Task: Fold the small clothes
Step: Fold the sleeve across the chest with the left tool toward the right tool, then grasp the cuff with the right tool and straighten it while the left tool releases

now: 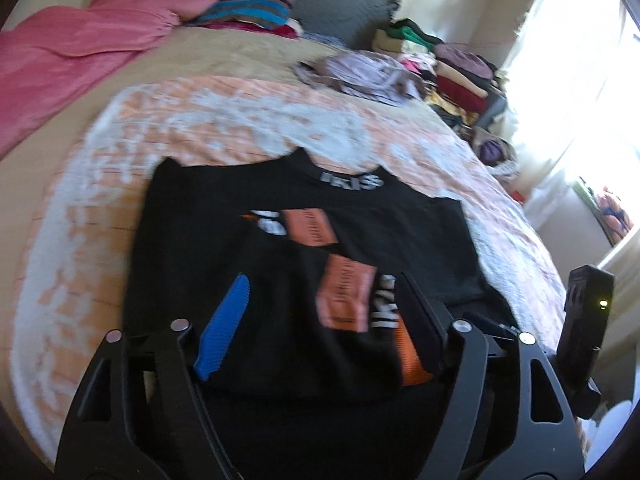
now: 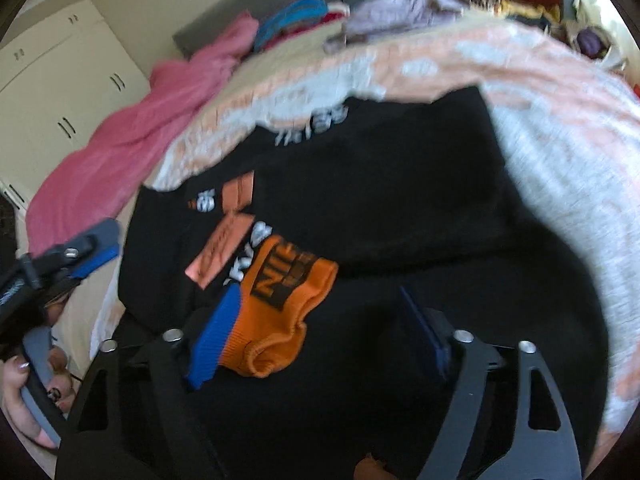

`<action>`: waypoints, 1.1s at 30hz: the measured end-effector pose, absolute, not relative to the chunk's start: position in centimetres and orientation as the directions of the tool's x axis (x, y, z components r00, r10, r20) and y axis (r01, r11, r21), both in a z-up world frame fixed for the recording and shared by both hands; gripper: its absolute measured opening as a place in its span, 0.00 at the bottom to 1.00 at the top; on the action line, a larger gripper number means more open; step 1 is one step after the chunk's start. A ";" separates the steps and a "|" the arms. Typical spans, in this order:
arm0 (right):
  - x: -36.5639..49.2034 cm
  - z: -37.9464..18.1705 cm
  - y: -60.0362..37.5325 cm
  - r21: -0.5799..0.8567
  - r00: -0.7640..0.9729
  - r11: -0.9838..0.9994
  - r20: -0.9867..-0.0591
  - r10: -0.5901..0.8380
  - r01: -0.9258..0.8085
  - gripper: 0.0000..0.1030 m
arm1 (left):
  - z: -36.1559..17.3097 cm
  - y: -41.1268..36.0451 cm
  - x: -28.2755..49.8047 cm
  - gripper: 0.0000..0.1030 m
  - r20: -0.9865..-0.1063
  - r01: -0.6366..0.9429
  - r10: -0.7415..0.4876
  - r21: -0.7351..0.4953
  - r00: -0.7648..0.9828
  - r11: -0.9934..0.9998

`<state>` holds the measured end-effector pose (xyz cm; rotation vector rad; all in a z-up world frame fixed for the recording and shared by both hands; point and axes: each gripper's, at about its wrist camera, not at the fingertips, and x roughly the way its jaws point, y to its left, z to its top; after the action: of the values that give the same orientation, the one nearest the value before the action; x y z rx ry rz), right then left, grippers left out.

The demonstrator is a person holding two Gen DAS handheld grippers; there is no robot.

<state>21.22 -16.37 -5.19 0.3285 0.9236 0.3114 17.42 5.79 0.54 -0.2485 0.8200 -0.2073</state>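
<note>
Black garment (image 1: 304,248) flat on quilt (image 1: 224,128) — left gripper (image 1: 320,320) released above it; right gripper (image 2: 320,328) open — orange cuff (image 2: 280,320) between its jaws, unpinched.

Both wrist cameras look steeply down, close over the same black shirt (image 1: 304,240) (right one nearer) on the bed (image 1: 240,128).

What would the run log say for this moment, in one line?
step: folding black shirt on bed | left gripper: open over shirt | right gripper: open, orange cuff between fingers | fold: unfinished
</note>
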 end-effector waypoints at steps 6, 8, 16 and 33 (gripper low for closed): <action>21.6 -4.9 -13.7 0.380 0.560 0.903 -0.712 0.423 -0.199 0.08 | 0.1 9.4 16.4 0.70 -0.691 0.021 -0.238 -0.308 0.682 0.951; 21.6 -3.8 -12.9 0.338 0.586 0.909 -0.695 0.417 -0.244 0.07 | 0.0 10.4 16.2 0.70 -0.688 0.003 -0.233 -0.318 0.687 0.948; 23.0 3.9 -13.1 0.206 0.715 0.905 -0.559 0.420 -0.372 0.07 | 0.3 13.0 15.7 0.70 -0.675 -0.038 -0.219 -0.344 0.705 0.938; 24.3 2.0 -20.5 0.156 0.780 0.966 -0.571 0.257 -0.204 0.07 | -0.9 9.9 18.8 0.70 -0.710 0.031 -0.235 -0.288 0.664 0.957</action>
<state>24.28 -20.50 2.00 0.0873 0.6291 0.2494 18.84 9.91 -0.93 -0.2618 0.8338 -0.1523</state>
